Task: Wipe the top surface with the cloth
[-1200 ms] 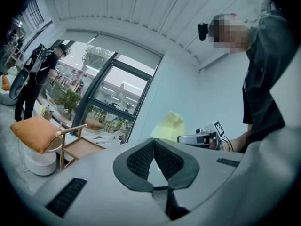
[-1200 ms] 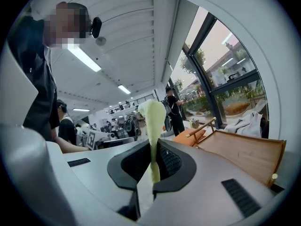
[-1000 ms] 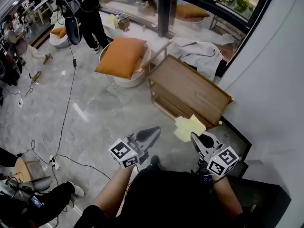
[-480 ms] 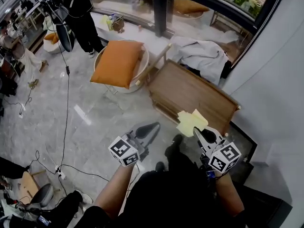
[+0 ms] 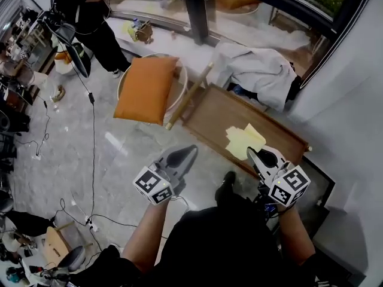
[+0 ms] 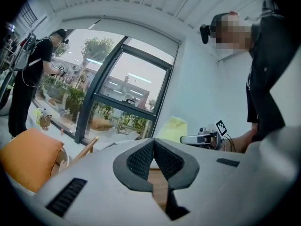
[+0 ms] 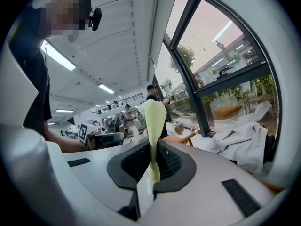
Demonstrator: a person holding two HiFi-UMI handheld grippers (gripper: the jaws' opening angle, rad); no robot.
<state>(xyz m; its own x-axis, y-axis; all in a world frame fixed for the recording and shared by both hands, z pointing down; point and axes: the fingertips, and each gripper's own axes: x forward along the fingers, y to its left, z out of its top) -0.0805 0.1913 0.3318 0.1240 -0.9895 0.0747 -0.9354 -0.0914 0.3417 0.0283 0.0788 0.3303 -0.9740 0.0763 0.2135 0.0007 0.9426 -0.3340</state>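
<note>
The right gripper (image 5: pixel 258 156) pinches the yellow cloth (image 5: pixel 243 141) between its jaws. The cloth sits over the near long edge of the wooden table (image 5: pixel 209 113); from above it is hard to tell whether it touches the top. The left gripper (image 5: pixel 184 155), its jaws pressed together on nothing, hangs off the table's near left corner, above the grey floor (image 5: pixel 128 160).

The cloth (image 5: pixel 244 141) is pale yellow, the table (image 5: pixel 209 115) brown, the cushion (image 5: pixel 145 88) orange.
</note>
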